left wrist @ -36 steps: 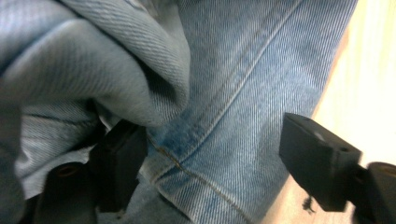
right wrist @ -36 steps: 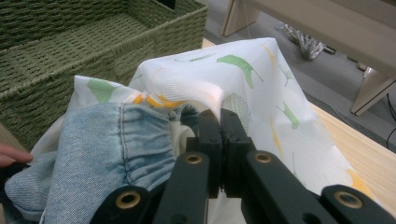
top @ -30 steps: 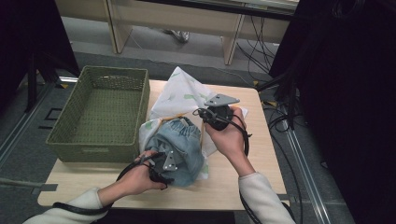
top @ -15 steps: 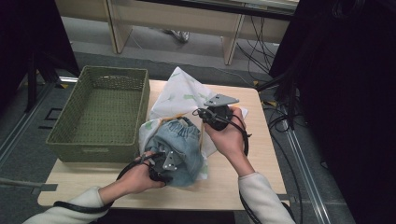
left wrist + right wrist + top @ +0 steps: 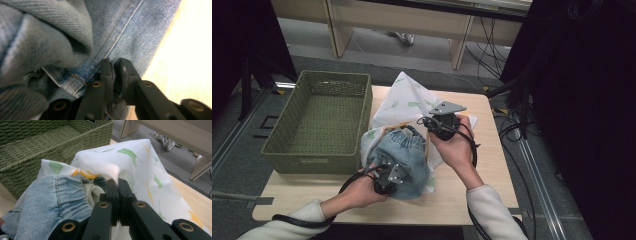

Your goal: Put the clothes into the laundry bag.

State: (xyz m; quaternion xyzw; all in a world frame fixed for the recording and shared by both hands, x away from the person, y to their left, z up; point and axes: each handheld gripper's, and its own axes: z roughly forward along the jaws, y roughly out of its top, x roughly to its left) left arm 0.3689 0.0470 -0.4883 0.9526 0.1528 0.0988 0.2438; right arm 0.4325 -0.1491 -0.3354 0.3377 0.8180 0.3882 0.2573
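The left hand (image 5: pixel 362 189) comes in low from the near edge, forearm angled right, with the left gripper (image 5: pixel 388 179) at the near hem of the jeans (image 5: pixel 404 155). Its jaws have just been closing and, in the left gripper view, they now pinch a fold of denim (image 5: pixel 117 37) by a seam. Bare table (image 5: pixel 190 57) lies just right of them. The right hand (image 5: pixel 457 145) reaches in from the near right, wrist bent left, holding the right gripper (image 5: pixel 436 124) at the far side of the jeans. Its jaws stand fully together on the white leaf-print cloth (image 5: pixel 130 162), which rises as a peak just above them. The jeans (image 5: pixel 55 200) bunch to the left of those jaws, lying on the cloth (image 5: pixel 404 97) that spreads beyond toward the far table edge. The green basket (image 5: pixel 319 122) sits left of both grippers, its right wall touching or just beside the bundle. Open tabletop (image 5: pixel 492 150) remains right of the right hand and along the near edge.
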